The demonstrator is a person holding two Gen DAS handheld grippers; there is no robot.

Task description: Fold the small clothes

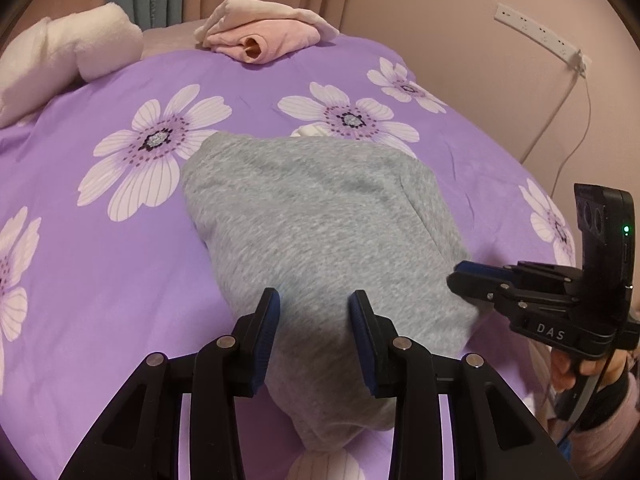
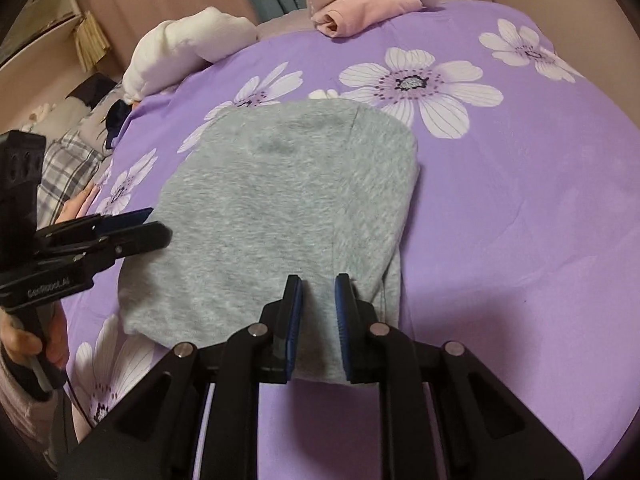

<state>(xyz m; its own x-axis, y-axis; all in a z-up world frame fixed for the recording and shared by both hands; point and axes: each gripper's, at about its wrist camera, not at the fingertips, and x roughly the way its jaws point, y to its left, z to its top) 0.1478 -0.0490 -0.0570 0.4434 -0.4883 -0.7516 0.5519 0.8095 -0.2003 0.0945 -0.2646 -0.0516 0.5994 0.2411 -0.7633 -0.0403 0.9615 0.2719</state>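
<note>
A folded grey knit garment (image 1: 320,232) lies flat on a purple bedspread printed with large white flowers (image 1: 120,272), directly ahead of and partly beneath both sets of fingers. The left gripper (image 1: 314,300) hovers over the near end of the garment with its black, blue-padded fingers (image 1: 266,320) spread apart; grey fabric shows in the gap between them, but nothing is pinched. The right gripper (image 2: 318,284) sits at the near edge of the same garment, its fingers parted by a narrower gap, with cloth showing between the pads; whether the pads actually press the fabric is hard to judge from this angle, though they look clear of it. To the right of the left fingers, the right gripper appears side-on at the garment's corner, held by a hand (image 1: 576,368). To the left of the right fingers, the left gripper shows side-on at the garment's opposite edge. Well beyond the fingertips, at the far end of the bedspread, rests a stack of folded pink and cream clothes (image 1: 264,32), and to the far left of them a plump white pillow (image 1: 60,56)
</note>
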